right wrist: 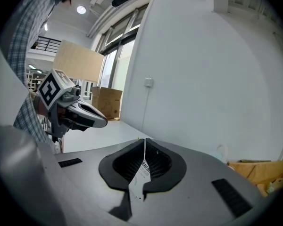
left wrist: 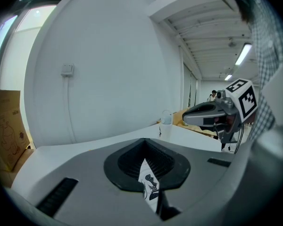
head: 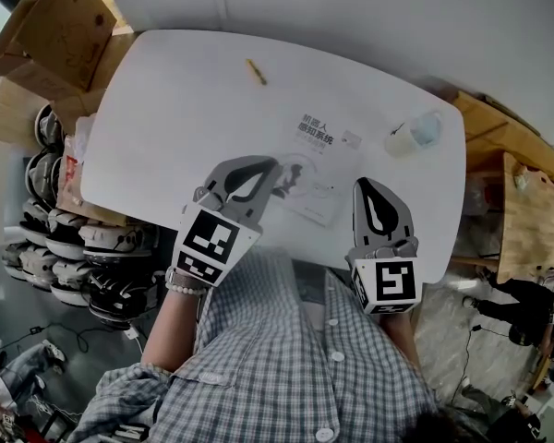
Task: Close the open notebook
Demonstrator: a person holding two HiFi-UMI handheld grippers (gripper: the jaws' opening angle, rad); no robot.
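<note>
The thin white paper notebook [head: 316, 155] with black print and a small dark drawing lies flat near the front edge of the rounded white table [head: 166, 118], just ahead of the person's blue-and-white checked shirt [head: 305, 358]. Only one printed face of it shows (its left part is covered by a gripper, so whether a second page lies spread there cannot be told).

The grey left gripper [head: 270, 166] reaches over the notebook's left side. In the left gripper view its jaws are pressed together, and a narrow sliver of white paper with that dark drawing shows in the slit between the black ribbed pads [left wrist: 129, 161]. Whether the paper is nipped there or only seen past them cannot be told.

The grey right gripper [head: 367, 185] sits just beside the notebook's right edge. Its jaws are together too, meeting in a thin line, with a strip of printed white paper showing in the gap lower down.

Farther back on the table lie a short yellow-brown stick [head: 256, 72], a clear plastic cup [head: 415, 135] and a small white tag [head: 351, 138]. A brown cardboard box [head: 55, 21] stands off the table's left corner.
</note>
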